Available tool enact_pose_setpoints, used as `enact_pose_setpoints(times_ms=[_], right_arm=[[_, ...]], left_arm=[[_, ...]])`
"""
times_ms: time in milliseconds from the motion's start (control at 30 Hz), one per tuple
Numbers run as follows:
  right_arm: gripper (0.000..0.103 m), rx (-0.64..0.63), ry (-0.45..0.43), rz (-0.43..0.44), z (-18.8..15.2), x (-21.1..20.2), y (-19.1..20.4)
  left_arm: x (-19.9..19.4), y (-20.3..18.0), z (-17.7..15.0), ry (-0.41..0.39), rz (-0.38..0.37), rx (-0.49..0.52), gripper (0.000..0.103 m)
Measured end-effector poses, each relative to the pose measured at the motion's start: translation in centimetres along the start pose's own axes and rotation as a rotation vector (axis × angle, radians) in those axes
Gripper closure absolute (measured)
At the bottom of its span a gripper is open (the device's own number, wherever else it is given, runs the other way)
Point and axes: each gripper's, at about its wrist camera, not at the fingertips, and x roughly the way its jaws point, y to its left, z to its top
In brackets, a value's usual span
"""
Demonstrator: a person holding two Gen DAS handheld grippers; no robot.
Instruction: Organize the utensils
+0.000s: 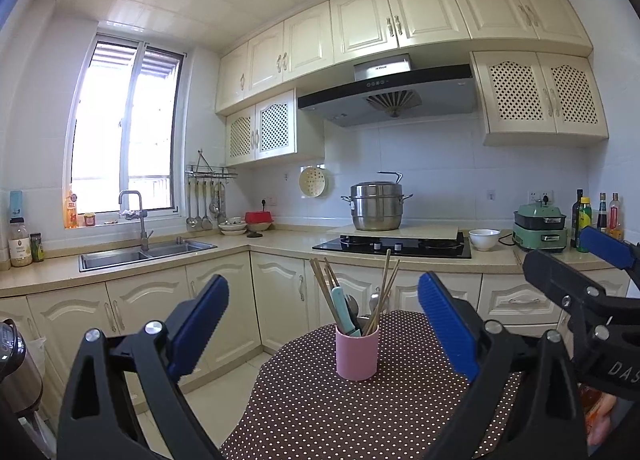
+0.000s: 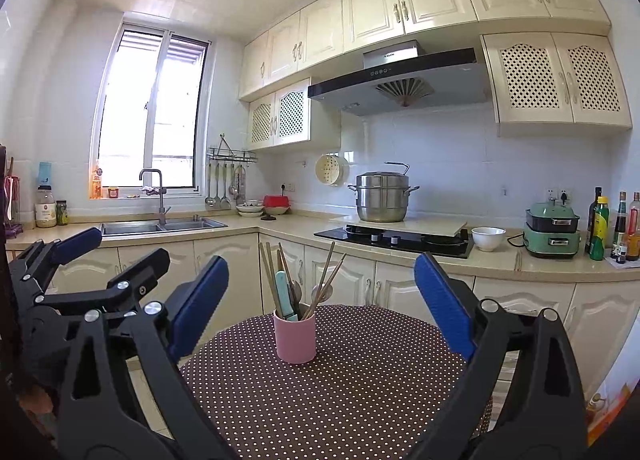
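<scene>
Pink cup (image 1: 357, 354) stood upright on the polka-dot table (image 1: 320, 412), packed with utensils: wooden chopsticks (image 1: 320, 284), a pale blue handle (image 1: 344, 310), and spoon bowls too small and crowded to count. Cup's inside was hidden by its rim. Table's near edge was cut off by the frame in both views.

Left gripper (image 1: 323, 326) jaws were spread wide, holding nothing; cup sat beyond and between them, apart from both pads. Right gripper (image 2: 321, 306) likewise gaped empty, with the cup ahead, nearer its left finger (image 2: 198, 306) and clear of it.
</scene>
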Motion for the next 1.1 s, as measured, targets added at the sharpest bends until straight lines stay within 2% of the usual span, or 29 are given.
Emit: enact_pose_setpoints(times_ms=[1100], right_arm=[[0.011, 0.001, 0.012, 0.003, -0.24, 0.07, 0.11]], left_arm=[[0.01, 0.01, 0.21, 0.012, 0.0, -0.001, 0.009]])
